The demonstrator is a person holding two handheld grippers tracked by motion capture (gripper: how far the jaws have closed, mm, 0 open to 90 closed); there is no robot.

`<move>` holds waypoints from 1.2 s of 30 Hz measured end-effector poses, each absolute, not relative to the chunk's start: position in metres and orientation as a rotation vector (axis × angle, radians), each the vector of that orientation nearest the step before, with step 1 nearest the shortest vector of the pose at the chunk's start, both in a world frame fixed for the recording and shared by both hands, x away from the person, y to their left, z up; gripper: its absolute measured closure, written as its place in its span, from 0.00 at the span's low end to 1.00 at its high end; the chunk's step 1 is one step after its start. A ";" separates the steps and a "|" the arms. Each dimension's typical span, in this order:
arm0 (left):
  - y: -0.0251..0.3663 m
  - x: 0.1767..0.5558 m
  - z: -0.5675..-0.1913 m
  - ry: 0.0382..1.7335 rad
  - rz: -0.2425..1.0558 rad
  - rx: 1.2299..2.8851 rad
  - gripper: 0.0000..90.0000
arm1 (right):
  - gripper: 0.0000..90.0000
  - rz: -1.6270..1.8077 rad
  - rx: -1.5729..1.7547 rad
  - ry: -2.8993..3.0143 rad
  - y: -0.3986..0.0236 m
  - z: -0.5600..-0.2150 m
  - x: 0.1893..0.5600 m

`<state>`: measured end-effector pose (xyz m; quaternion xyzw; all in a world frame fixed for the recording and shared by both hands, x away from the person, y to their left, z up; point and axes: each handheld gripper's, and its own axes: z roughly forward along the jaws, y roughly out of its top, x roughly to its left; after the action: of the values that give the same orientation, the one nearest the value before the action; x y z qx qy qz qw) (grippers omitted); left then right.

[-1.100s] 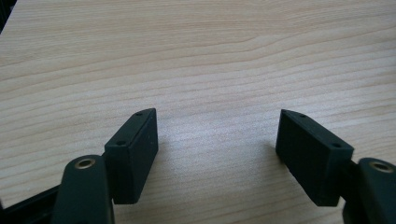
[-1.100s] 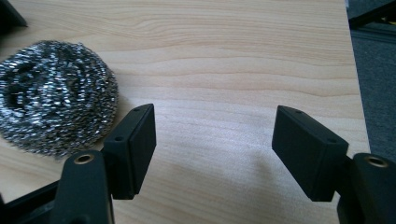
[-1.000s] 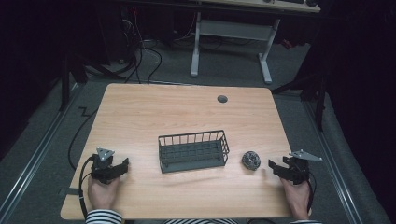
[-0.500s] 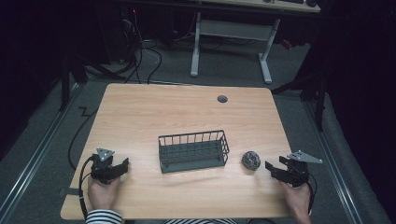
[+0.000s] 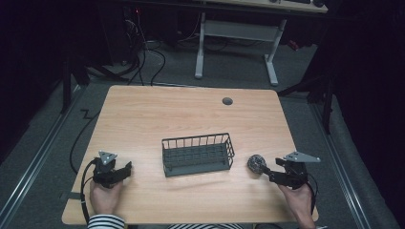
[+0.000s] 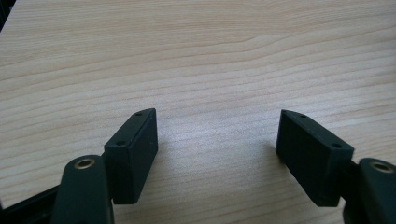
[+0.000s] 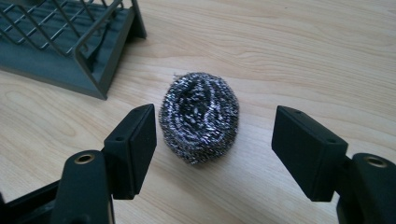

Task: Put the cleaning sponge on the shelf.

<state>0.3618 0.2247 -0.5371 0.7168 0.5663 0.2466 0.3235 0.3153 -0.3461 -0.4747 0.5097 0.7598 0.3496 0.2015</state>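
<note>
Wood table (image 5: 143, 119) — both grippers' jaws apart; right gripper (image 7: 215, 140) flanks steel scourer (image 7: 200, 116), unlabelled.

You are seated in a lab or test room set up for recording, not a home: your pale wood-grain table (image 5: 143, 119) with a round cable port (image 5: 227, 101) stands alone on grey carpet (image 5: 43, 143) under dark surroundings. Behind it, black cables (image 5: 143, 62) trail across the floor beside the white metal legs of a second desk (image 5: 236, 33), and dark stand legs (image 5: 71, 76) flank your table.
</note>
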 end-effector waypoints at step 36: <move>0.225 0.362 -0.537 1.480 0.640 1.882 0.32 | 0.27 0.659 1.408 2.370 -0.307 -0.480 0.361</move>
<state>0.3618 0.2249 -0.5371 0.7182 0.5645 0.2441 0.3256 0.3613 -0.3067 -0.4801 0.4908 0.8264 0.2298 0.1531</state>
